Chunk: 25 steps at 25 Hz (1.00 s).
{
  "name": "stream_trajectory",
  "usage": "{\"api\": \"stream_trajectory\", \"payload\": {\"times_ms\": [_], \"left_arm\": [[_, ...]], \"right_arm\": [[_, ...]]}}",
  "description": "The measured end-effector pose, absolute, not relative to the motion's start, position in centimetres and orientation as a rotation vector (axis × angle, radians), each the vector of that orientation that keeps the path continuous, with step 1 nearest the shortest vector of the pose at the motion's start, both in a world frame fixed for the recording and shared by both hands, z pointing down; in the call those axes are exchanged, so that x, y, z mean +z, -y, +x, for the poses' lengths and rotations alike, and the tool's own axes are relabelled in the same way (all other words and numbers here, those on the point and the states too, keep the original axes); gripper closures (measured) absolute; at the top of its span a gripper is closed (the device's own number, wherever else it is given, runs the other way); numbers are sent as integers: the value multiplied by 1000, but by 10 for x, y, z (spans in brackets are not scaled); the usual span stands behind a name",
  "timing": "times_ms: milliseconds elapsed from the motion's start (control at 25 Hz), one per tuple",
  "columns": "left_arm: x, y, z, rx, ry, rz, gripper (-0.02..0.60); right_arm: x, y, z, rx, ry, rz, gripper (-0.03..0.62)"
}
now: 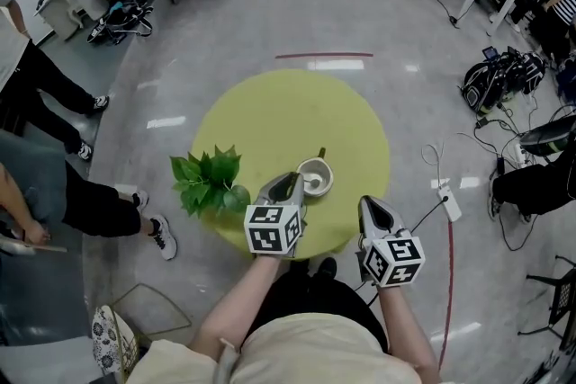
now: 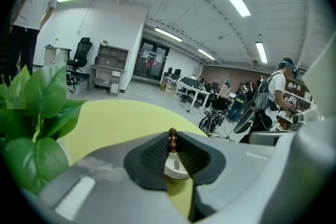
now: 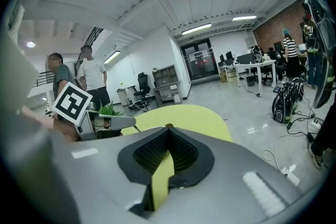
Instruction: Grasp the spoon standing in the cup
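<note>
A white cup [image 1: 314,178] stands near the front of the round yellow-green table [image 1: 279,112]. A spoon [image 1: 320,157] with a dark brown handle stands in it and leans away from me. My left gripper [image 1: 295,181] is at the cup's left rim, its tips a little short of the handle. In the left gripper view the spoon handle [image 2: 172,139] shows in the narrow slit at the tips of the left gripper [image 2: 172,148], with the cup [image 2: 176,168] below. The right gripper [image 1: 373,209] hangs by the table's front right edge; the right gripper [image 3: 168,131] has its tips together, holding nothing.
A leafy green plant [image 1: 209,180] stands on the table just left of the left gripper and fills the left of the left gripper view, plant [image 2: 37,113]. People stand on the floor at the left. A power strip [image 1: 449,202] and cables lie at the right.
</note>
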<state>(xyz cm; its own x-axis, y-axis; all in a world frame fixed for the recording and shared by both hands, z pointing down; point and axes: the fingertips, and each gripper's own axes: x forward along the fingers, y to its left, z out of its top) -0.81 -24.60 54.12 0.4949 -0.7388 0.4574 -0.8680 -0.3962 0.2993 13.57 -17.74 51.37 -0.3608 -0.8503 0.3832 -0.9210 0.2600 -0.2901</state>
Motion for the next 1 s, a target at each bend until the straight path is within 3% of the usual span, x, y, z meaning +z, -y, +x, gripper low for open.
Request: {"api": "stream_trajectory", "payload": {"times_ms": [1000], "left_arm": [[453, 209, -15, 259, 1384, 2441, 535]], "right_arm": [[485, 171, 117, 610, 2484, 1629, 592]]}}
